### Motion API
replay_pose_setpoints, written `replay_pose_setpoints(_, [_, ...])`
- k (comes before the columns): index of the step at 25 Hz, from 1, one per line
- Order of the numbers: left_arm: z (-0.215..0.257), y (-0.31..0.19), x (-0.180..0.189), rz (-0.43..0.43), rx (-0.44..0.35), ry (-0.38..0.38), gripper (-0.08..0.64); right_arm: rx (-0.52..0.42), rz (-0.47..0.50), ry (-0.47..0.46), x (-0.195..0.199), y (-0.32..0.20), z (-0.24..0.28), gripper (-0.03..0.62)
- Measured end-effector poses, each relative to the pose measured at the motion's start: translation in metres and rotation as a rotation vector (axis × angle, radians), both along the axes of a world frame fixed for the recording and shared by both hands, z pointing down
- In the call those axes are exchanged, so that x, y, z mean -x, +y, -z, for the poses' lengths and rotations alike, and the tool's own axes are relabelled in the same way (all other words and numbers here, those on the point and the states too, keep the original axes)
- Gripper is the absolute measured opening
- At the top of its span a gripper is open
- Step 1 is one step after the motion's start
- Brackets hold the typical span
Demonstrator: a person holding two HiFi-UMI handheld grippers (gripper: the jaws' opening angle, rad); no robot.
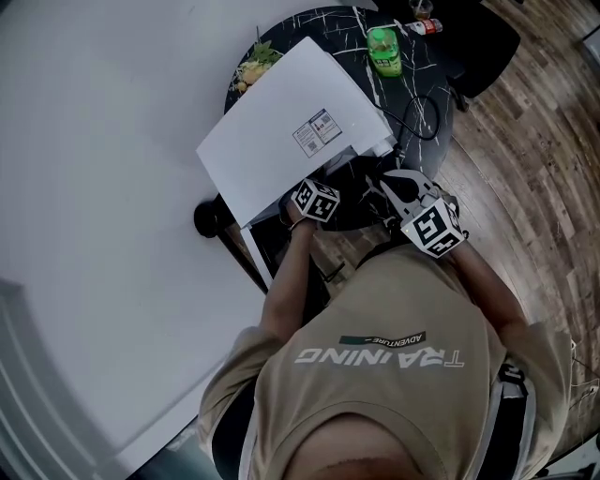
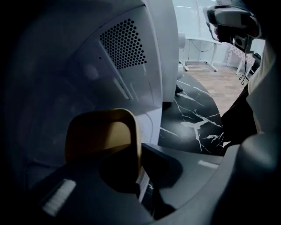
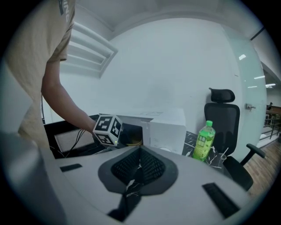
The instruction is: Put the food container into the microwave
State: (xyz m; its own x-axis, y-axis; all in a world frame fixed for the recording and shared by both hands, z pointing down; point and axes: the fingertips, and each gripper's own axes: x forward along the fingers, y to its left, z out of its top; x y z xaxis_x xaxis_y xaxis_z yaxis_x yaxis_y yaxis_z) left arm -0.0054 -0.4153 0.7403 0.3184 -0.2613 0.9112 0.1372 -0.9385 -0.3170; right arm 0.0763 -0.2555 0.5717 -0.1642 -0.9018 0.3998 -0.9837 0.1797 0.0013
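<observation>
Your left gripper (image 2: 139, 178) is inside the open white microwave (image 1: 286, 122) on the black marble bench (image 1: 347, 28). Its jaws are clamped on the wall of the tan food container (image 2: 99, 136), which is within the cavity beside the perforated side panel. Your right gripper (image 3: 137, 169) is held near the bench edge facing the microwave, jaws together with nothing between them; a green bottle (image 3: 203, 140) stands on the bench beyond.

Head overhead, gripper views share microwave (image 1: 291, 122)

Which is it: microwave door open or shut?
Open. The door hangs swung out beside the microwave, and the left gripper reaches into its cavity.
</observation>
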Motion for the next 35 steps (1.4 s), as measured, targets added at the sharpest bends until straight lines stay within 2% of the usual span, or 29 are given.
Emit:
replay_pose_setpoints(9, [-0.002, -0.006, -0.006, -0.032, -0.061, -0.010, 0.028, 0.011, -0.001, -0.008, -0.008, -0.006, -0.004, 0.011])
replay_pose_setpoints(17, [0.006, -0.008, -0.008, -0.018, -0.082, 0.039, 0.031, 0.009, 0.006, 0.012, -0.006, -0.007, 0.002, 0.011])
replay_pose_setpoints(22, [0.019, -0.001, -0.001, 0.015, -0.099, 0.094, 0.040, 0.008, 0.014, 0.009, 0.002, -0.006, 0.003, 0.011])
replay_pose_setpoints(27, [0.047, 0.003, 0.010, 0.083, -0.184, 0.219, 0.040, -0.003, 0.046, 0.033, 0.008, -0.008, 0.011, 0.011])
replay_pose_setpoints(35, [0.077, 0.022, 0.043, 0.206, -0.184, 0.337, 0.040, -0.008, 0.094, -0.011, 0.029, -0.010, 0.026, 0.011])
